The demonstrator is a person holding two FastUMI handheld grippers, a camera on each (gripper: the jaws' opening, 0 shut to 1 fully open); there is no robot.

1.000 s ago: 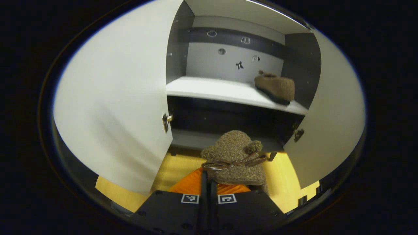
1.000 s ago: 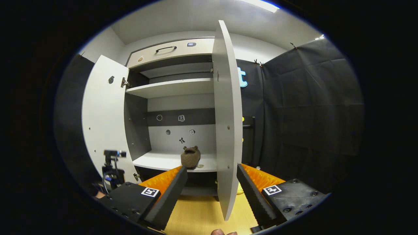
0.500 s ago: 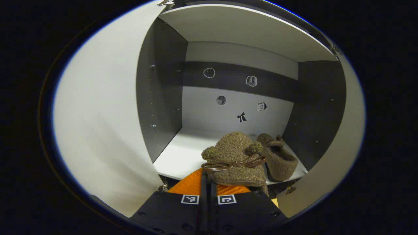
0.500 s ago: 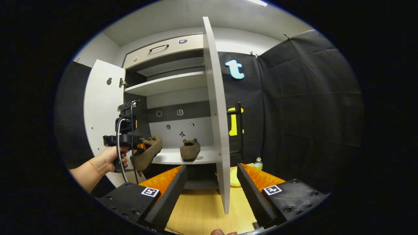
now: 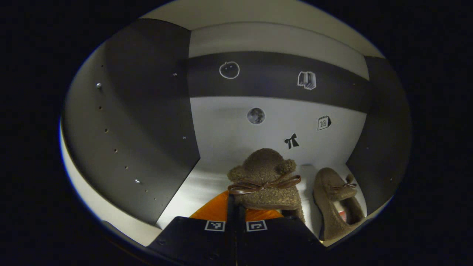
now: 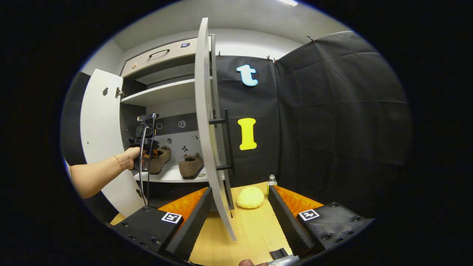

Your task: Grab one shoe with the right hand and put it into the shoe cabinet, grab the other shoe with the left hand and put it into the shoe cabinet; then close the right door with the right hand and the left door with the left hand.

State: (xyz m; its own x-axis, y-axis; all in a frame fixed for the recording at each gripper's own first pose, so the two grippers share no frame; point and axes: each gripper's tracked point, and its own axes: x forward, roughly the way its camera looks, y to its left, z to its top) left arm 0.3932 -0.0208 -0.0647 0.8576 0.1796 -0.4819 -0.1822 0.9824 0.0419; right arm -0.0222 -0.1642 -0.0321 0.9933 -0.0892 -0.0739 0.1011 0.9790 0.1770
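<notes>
The left hand-held gripper (image 5: pixel 236 216) pinches a fuzzy brown slipper (image 5: pixel 265 181) by its heel end, toe pointing far into the shoe cabinet (image 5: pixel 147 111), above the white shelf (image 5: pixel 207 184). The second slipper (image 5: pixel 336 199) lies on that shelf to the right, long axis running near to far. The right hand-held gripper (image 6: pixel 240 218) is spread wide, straddling the right door (image 6: pixel 207 122) edge above the wooden surface (image 6: pixel 251 229).

Left gripper view is pretty dim, since it sits inside the grey shoe cabinet (image 5: pixel 147 122); the white back panel (image 5: pixel 229 136) at 12 o'clock catches the most light, the side walls go dark. Right gripper view is brighter, lit by a ceiling strip light (image 6: pixel 288 2) at 12 o'clock. Both bend hard at the edges, no real blur.
</notes>
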